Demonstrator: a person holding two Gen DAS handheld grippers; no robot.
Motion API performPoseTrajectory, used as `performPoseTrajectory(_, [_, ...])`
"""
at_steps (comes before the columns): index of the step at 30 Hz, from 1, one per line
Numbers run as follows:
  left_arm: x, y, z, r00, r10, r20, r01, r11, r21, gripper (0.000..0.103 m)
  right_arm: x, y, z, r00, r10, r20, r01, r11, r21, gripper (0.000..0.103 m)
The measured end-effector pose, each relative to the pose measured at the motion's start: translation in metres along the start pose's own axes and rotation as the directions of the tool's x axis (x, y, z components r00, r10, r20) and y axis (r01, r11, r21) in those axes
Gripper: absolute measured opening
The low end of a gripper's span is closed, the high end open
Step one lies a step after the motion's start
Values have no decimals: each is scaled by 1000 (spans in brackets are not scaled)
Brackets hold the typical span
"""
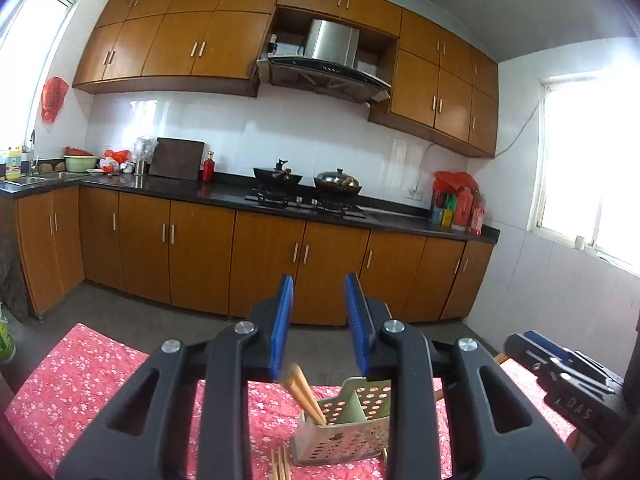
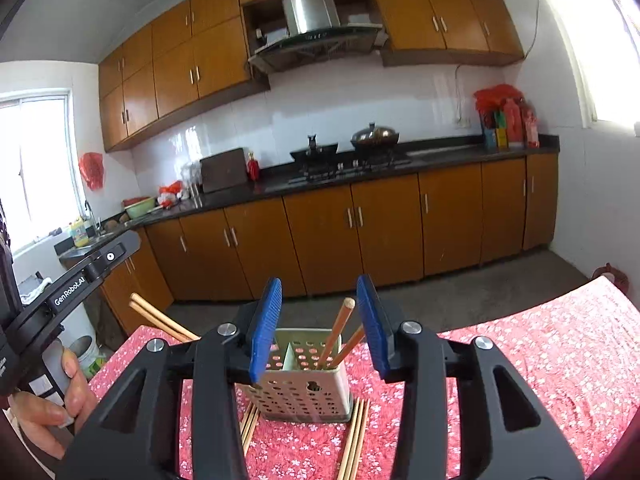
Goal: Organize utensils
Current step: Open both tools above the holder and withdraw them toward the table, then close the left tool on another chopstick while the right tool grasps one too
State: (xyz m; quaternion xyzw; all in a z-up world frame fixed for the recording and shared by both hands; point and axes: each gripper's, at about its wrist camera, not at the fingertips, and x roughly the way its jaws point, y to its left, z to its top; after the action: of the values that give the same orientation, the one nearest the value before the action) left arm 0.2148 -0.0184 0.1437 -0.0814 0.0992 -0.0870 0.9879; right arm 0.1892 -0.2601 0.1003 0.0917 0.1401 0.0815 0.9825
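A pale green perforated utensil holder (image 2: pixel 306 392) stands on the red floral tablecloth (image 2: pixel 540 360). Two wooden chopsticks (image 2: pixel 338 334) stand in its right compartment. More chopsticks lie flat on the cloth at its left (image 2: pixel 249 426) and right (image 2: pixel 356 436). My right gripper (image 2: pixel 316 320) is open, above and just in front of the holder. In the left wrist view the holder (image 1: pixel 344 424) has chopsticks (image 1: pixel 306 398) leaning in it, more lie beside it (image 1: pixel 280 462). My left gripper (image 1: pixel 320 316) is open and empty above it. In the right wrist view, two chopsticks (image 2: pixel 160 318) jut out by the left tool (image 2: pixel 72 288).
The table edge (image 2: pixel 460 330) faces a grey floor and brown kitchen cabinets (image 2: pixel 320 232). A dark counter (image 1: pixel 224 192) holds a stove with two woks, a cutting board and bottles. The right tool (image 1: pixel 568 376) shows at the right of the left wrist view.
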Motion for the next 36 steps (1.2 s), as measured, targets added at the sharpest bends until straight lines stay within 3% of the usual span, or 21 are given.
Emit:
performPoseTrajectory(5, [-36,21,-4,999,33,0,-33,999,-13,35,-31,-8,-3,998,-42,40,41,999,9,41])
performPoseTrajectory(10, [-65,50,-39,992,106,-70,-106,994,2,43,-36,-29,-41,991,-120,-61,122,992,25,41])
performPoseTrajectory(13, [-65,71,-74,973,154,-171,-152,988,25,44,-20,-46,-80,966,-156,-206,168,985,43,41])
performPoseTrajectory(15, [-57,86,-102,946,187,-266,-184,982,38,44,-5,-53,-109,939,-139,-314,167,984,64,38])
performPoseTrajectory(17, [-50,95,-125,919,188,-346,-187,982,36,43,6,-52,-133,913,-109,-393,149,986,74,26])
performPoseTrajectory(20, [-43,101,-158,881,146,-450,-156,988,16,40,18,-41,-165,873,-46,-485,102,991,89,21])
performPoseTrajectory(27, [-42,82,-204,830,51,-555,-58,998,4,38,34,-22,-198,822,-36,-569,67,997,34,18])
performPoseTrajectory(31, [-42,64,-213,810,22,-585,-16,1000,16,35,35,-20,-202,819,-75,-569,85,996,-9,15])
performPoseTrajectory(33, [-39,59,-215,801,13,-599,-2,1000,20,32,37,-23,-205,813,-113,-571,116,993,-31,8])
performPoseTrajectory(36, [-35,55,-222,785,-1,-619,15,1000,18,28,37,-30,-204,814,-133,-565,135,990,-38,8])
